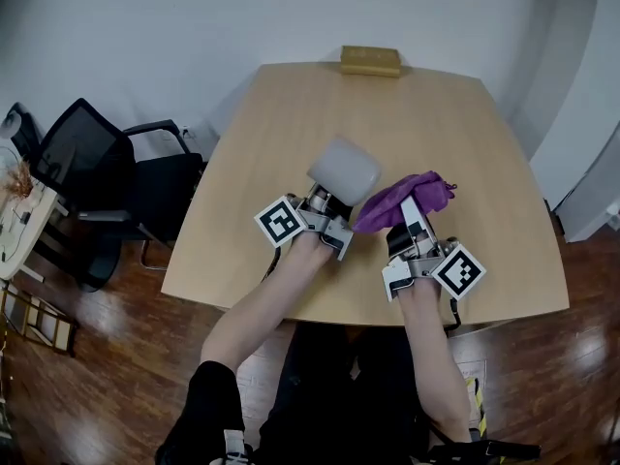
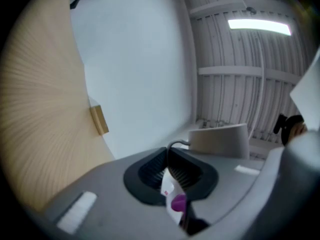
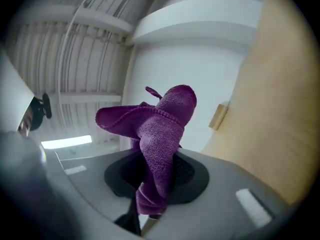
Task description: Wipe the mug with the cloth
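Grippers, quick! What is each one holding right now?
Left gripper: closed on the pale grey mug.
Right gripper: closed on the soft purple cloth.

A wooden table (image 1: pixel 465 134) stands on a dark wood floor (image 1: pixel 107 356), a black office chair (image 1: pixel 92 168) beside it.

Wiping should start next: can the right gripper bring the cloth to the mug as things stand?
Probably yes. The left gripper holds the mug, and the cloth clamped in the right gripper sits right beside it, with nothing between them.
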